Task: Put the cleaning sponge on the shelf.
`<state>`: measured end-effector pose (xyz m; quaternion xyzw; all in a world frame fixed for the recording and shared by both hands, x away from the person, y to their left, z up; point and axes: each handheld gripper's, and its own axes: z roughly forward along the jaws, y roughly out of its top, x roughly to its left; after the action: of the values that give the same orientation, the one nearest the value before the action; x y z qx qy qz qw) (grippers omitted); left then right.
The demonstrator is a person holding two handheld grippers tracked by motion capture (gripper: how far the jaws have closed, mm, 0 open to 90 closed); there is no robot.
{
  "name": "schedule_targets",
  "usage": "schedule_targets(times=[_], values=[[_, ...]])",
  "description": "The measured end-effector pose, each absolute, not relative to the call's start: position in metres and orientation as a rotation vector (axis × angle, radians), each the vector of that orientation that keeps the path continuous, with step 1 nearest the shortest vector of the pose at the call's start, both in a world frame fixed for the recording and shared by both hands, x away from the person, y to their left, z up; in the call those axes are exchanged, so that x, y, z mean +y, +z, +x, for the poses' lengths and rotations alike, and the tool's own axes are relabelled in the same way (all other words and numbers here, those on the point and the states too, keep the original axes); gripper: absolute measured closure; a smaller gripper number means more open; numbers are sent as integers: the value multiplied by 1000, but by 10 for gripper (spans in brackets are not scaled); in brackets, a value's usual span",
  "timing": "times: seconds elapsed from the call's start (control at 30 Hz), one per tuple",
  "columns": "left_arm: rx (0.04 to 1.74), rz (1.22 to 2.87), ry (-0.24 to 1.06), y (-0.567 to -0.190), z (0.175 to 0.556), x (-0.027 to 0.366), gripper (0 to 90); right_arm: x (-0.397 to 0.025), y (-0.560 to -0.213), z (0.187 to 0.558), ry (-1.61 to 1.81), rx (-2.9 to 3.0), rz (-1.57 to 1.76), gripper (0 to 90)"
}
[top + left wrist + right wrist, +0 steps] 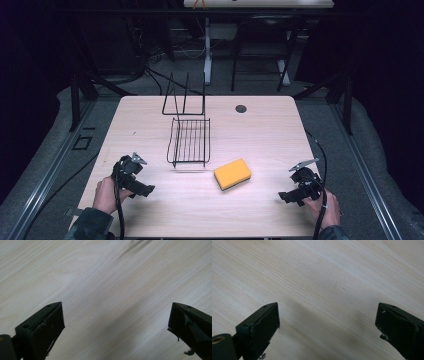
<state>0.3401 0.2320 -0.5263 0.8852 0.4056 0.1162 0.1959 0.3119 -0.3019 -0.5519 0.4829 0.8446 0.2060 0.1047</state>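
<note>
A black wire rack (pixel 189 139) stands in the middle of the light wooden table (pixel 260 130). An orange sponge (pixel 232 174) lies flat just right of the rack's front end. My left gripper (pixel 145 190) rests near the front left of the table, held by a hand, well left of the sponge. My right gripper (pixel 286 197) sits near the front right, pointing toward the sponge from some distance. In the left gripper view my left gripper (pixel 116 322) is open over bare wood. In the right gripper view my right gripper (pixel 328 322) is likewise open, with nothing between its jaws.
A round dark hole (pixel 241 108) marks the table's far side. Behind the table stand a white desk leg (pixel 208 50) and black frame legs on a grey floor. Cables trail from both grippers off the front edge.
</note>
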Motion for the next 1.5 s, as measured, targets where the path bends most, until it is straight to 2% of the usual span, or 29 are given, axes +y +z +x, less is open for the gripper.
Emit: schedule_targets(times=[0.6, 0.83, 1.1, 1.5], values=[[1053, 2494, 330, -501, 334, 215, 4, -298, -550, 313, 601, 2504, 1409, 55], [989, 2503, 319, -488, 332, 196, 4, -298, -550, 312, 616, 2495, 1411, 56], [994, 2509, 296, -477, 333, 184, 4, -296, -550, 312, 598, 2506, 1405, 57], [881, 2539, 268, -466, 341, 150, 4, -293, -551, 315, 606, 2510, 1388, 59]])
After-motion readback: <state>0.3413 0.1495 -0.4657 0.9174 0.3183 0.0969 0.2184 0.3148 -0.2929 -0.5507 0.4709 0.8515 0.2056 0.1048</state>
